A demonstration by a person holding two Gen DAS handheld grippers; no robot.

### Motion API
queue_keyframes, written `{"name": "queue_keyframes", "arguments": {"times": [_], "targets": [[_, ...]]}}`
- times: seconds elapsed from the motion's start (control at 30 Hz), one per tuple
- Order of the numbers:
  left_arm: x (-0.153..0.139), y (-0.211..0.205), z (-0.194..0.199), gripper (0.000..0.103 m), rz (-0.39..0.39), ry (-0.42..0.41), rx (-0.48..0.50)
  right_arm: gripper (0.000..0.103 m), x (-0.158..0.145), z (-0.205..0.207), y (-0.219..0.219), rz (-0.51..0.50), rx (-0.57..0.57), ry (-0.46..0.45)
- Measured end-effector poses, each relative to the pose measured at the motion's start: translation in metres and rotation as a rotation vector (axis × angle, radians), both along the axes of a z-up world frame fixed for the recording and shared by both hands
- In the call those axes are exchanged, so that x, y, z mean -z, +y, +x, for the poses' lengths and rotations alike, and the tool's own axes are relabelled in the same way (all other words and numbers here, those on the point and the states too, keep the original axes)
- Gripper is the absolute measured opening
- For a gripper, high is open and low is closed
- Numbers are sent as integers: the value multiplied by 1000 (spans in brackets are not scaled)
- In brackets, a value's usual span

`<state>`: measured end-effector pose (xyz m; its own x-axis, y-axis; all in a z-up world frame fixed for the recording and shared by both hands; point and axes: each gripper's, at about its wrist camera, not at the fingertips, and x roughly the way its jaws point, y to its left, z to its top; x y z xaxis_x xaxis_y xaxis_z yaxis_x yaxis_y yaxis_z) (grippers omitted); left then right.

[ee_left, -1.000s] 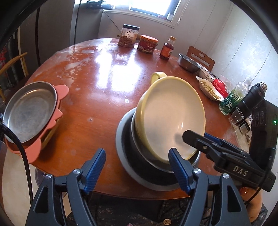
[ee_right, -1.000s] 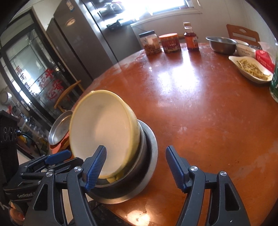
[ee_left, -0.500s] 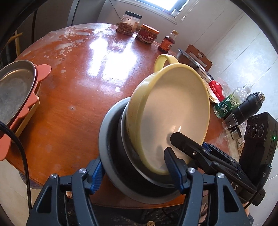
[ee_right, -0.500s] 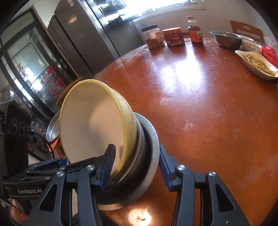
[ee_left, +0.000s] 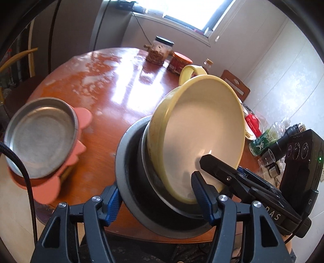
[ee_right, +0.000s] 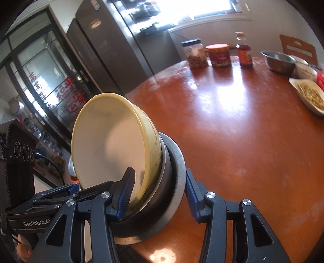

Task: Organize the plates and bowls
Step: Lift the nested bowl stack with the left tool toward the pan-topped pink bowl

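The stack (ee_left: 141,202) of grey plate, dark bowl and tilted yellow bowl (ee_left: 202,131) sits at the table's (ee_right: 243,131) near edge, clamped rim-to-rim between both grippers, left (ee_left: 160,194) and right (ee_right: 156,192), their jaws straddling it.

Daylight pours in from the window (ee_left: 192,12) behind my table (ee_left: 113,85), blowing it out to white and laying hard glare across the wet-looking top. My bowl (ee_left: 202,129) glows softly inside, with my claw's shadow on it. Both views bend strongly toward black round edges. The pan (ee_left: 40,137) smears with blur; the cabinet side (ee_right: 50,66) sits dim.
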<state>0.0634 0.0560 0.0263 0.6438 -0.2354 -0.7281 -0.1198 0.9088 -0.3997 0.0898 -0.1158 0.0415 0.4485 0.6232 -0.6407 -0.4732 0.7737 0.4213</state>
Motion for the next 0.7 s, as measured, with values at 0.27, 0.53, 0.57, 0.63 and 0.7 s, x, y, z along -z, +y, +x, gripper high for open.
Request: {"name": "queue_keyframes", "arguments": {"times": [0.27,0.53,0.57,0.63,0.7], "targets": [[-23,52,-18,64,56,-35,-99,50,-25,4,69,18,-112,-49],[-27,98,-31,64,103,-51,-190,50,-29,11,140,34,-207,-46],[-26,102,-33,64,101,-50,-195,50,-29,13,148,30,-216,-43],[-23,113,-33,64,99,-47,-206,50,-28,15,164,25,-230,-42],[-19,123,-31,64,96,-41,-214,50,-25,17,176,19,-239,-36]]}}
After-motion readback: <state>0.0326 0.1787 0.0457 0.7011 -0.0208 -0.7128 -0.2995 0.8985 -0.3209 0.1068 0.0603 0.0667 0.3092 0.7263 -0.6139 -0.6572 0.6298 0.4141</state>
